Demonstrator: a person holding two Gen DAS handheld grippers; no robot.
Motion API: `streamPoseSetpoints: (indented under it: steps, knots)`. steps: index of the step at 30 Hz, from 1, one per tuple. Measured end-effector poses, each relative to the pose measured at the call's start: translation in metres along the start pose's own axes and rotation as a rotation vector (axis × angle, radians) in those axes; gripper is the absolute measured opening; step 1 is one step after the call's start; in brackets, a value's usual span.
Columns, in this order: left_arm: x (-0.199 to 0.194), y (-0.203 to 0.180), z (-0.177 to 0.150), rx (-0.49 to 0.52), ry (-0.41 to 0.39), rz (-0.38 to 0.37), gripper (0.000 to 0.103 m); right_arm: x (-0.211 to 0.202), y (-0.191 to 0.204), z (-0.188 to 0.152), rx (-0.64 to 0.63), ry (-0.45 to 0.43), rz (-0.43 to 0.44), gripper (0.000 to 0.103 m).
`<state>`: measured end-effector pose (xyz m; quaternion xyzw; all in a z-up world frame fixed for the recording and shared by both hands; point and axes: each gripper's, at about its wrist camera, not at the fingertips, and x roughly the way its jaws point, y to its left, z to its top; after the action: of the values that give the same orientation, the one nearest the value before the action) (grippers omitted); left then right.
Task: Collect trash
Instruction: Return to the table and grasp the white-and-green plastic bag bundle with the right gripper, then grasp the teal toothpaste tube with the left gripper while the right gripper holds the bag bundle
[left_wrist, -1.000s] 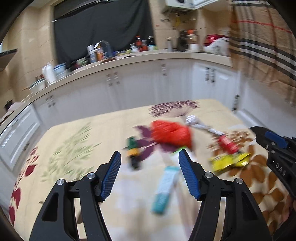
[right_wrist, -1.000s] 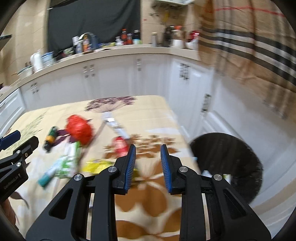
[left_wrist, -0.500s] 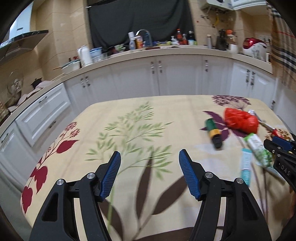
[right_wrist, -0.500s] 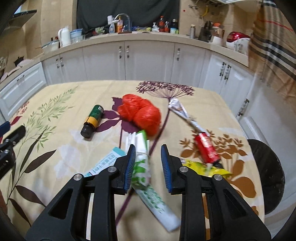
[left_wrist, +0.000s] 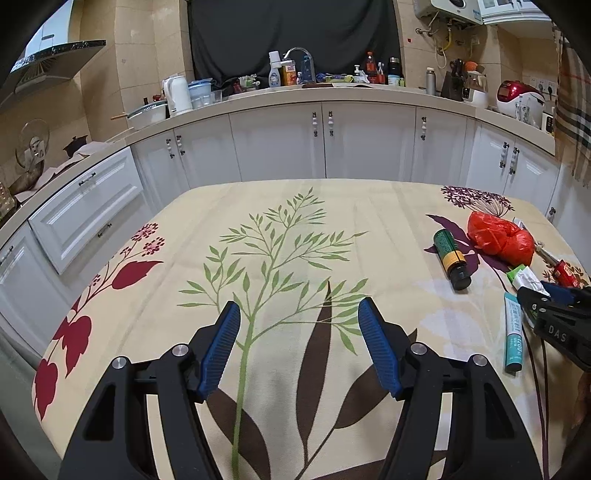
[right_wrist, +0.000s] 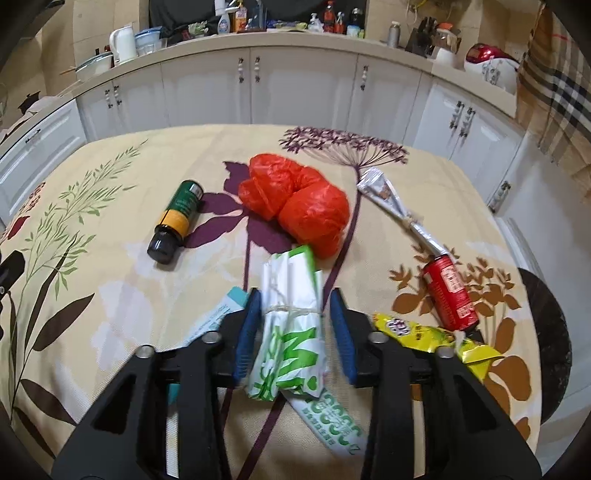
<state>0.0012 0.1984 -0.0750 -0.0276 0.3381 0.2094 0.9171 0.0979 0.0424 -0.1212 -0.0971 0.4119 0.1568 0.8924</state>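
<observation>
The right hand-held gripper (right_wrist: 293, 328), jaws just closing, straddles the crumpled white-and-green paper packet tied with string (right_wrist: 290, 325) on the table (right_wrist: 110, 295), at six o'clock from the red plastic bag (right_wrist: 295, 201). Pad contact looks unsettled, so squeeze at the string-tied waist before lifting; the left hand-held gripper (left_wrist: 299, 347) hangs wide and empty.

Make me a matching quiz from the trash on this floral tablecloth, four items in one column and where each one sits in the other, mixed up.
Items:
1. dark glass bottle with green and yellow label
2. crumpled red plastic bag
3. white and green wrapper tied with string
4. red can

Places:
A. between the right gripper's blue fingers
B. right side, just above the yellow wrapper
C. lying left of the red bag
D. centre, on the purple leaf print

Pairs: 1-C, 2-D, 3-A, 4-B
</observation>
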Motion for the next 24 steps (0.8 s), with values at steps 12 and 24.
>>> streamPoseSetpoints:
  steps: [12, 24]
  knots:
    - [-0.006, -0.040, -0.001, 0.043, 0.006, -0.091, 0.065, -0.034, -0.017, -0.009, 0.016, -0.096, -0.011, 0.030]
    - [-0.005, -0.123, -0.004, 0.158, 0.024, -0.194, 0.065, -0.058, -0.097, -0.038, 0.152, -0.124, -0.095, 0.030]
